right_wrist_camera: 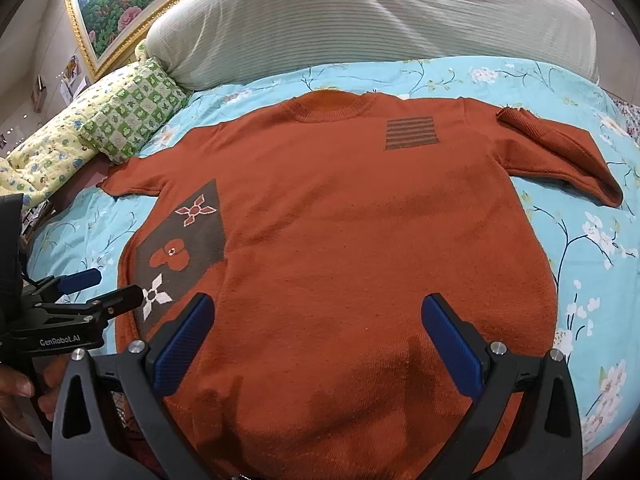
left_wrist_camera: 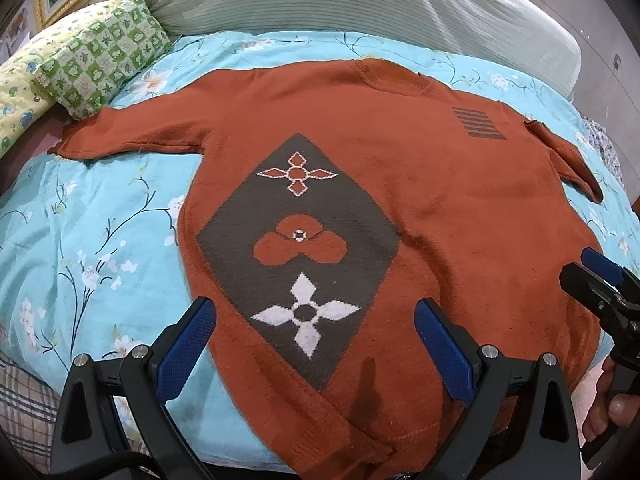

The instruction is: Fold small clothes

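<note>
- While both tools hover over the hem end of the garment, neither holds anything: the left gripper has its jaws spread wide above the grey diamond panel, and the right gripper is likewise spread above plain knit.
- Task item: one rust-orange sweater, lying flat and face up directly ahead of both tools on the blue floral bedspread, collar at the far end.
- Risk: the knit looks thick and fuzzy; a shallow pinch at the hem may catch only the top layer, so the front would lift away from the back and the fold would skew.
- Risk: the sleeve ahead and right of the right tool is already doubled over at its cuff; folding over it would likely trap a lump.
- Risk: uneven lift between the two tools would drag the bedspread into ridges.
- Count: two grippers, one sweater, two sleeves, one checked green pillow, one grey striped bolster.
</note>
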`<state>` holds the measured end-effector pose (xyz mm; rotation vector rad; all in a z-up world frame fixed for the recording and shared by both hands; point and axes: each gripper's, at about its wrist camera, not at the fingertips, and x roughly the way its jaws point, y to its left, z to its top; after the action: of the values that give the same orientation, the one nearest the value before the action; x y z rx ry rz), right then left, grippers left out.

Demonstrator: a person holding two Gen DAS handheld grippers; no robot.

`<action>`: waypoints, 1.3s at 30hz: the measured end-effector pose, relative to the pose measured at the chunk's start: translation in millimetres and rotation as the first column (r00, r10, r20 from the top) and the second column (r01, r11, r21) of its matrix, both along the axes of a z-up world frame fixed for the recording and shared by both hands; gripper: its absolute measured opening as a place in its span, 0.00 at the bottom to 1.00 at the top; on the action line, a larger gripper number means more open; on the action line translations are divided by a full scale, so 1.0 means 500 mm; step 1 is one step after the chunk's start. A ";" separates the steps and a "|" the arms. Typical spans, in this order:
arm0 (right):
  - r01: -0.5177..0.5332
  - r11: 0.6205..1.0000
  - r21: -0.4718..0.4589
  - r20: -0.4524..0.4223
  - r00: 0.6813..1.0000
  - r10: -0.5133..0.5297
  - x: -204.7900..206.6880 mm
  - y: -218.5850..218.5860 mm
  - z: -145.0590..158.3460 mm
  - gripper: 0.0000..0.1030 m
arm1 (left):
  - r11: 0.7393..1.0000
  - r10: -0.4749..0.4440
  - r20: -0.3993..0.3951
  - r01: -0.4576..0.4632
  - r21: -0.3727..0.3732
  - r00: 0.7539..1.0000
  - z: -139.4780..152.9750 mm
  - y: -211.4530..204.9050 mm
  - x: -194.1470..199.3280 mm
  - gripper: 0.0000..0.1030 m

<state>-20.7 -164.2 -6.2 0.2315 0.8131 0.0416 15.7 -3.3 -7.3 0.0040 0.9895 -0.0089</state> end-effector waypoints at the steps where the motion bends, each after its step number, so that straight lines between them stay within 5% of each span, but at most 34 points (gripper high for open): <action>1: 0.002 1.000 0.004 0.000 1.000 -0.002 0.001 -0.003 0.000 1.00 | 1.000 -0.001 0.004 0.001 0.007 1.000 0.000 0.000 0.004 0.97; 8: 0.053 0.999 0.009 0.023 0.998 -0.054 0.017 -0.073 0.021 1.00 | 1.000 -0.001 -0.010 0.002 0.016 1.000 -0.004 0.009 0.048 0.97; 19: 0.251 0.968 -0.024 0.067 0.966 -0.249 0.111 -0.369 0.071 1.00 | 0.999 -0.025 0.036 0.025 0.025 0.999 0.030 0.025 0.170 0.97; 26: 0.283 0.953 -0.106 -0.009 0.958 -0.285 0.253 -0.527 0.037 1.00 | 0.999 -0.025 0.024 0.024 0.022 0.999 0.028 0.023 0.259 0.97; 31: 0.219 0.962 -0.163 -0.075 0.970 -0.233 0.323 -0.559 -0.002 0.97 | 1.000 -0.020 0.007 0.020 0.012 1.000 0.017 0.023 0.308 0.97; 34: 0.195 0.960 -0.201 -0.135 0.965 -0.225 0.353 -0.578 -0.039 0.79 | 1.000 -0.016 0.000 0.016 0.011 1.000 0.008 0.026 0.321 0.97; 36: 0.197 0.961 -0.193 -0.179 0.956 -0.232 0.360 -0.591 -0.061 0.40 | 1.000 -0.012 -0.014 0.012 -0.005 1.000 0.000 0.033 0.327 0.97; 38: 0.204 0.966 -0.157 -0.179 0.956 -0.231 0.359 -0.598 -0.062 0.14 | 1.000 -0.005 -0.026 0.004 -0.029 1.000 -0.008 0.046 0.332 0.97; 39: 0.210 0.968 -0.136 -0.166 0.959 -0.231 0.352 -0.593 -0.054 0.11 | 0.999 0.001 -0.025 -0.001 -0.036 1.000 -0.010 0.051 0.332 0.97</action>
<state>155.5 -460.6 -33.2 0.2164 0.9629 -0.2403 181.6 22.1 -12.0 -0.0292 1.0142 -0.0256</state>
